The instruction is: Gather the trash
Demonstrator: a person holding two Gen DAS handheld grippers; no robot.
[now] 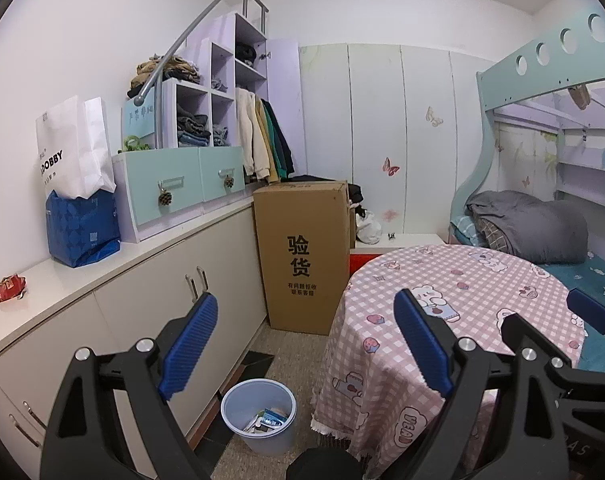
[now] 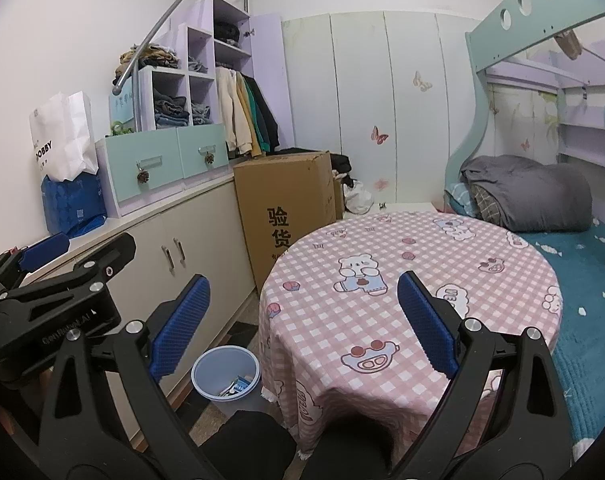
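Note:
A pale blue trash bin (image 1: 259, 416) stands on the floor between the cabinet and the round table, with several wrappers inside; it also shows in the right wrist view (image 2: 225, 373). A crumpled red wrapper (image 1: 9, 288) lies on the cabinet top at the far left. My left gripper (image 1: 302, 344) is open and empty, held above the bin. My right gripper (image 2: 302, 320) is open and empty over the near edge of the table. The left gripper shows at the left of the right wrist view (image 2: 62, 256), and the right gripper shows at the right of the left wrist view (image 1: 554, 328).
A round table with a pink checked cloth (image 2: 422, 248) fills the middle. A tall cardboard box (image 1: 302, 256) stands behind it. A white cabinet (image 1: 142, 304) carries a blue bag (image 1: 82, 232) and drawers. A bunk bed (image 2: 562, 216) is at the right.

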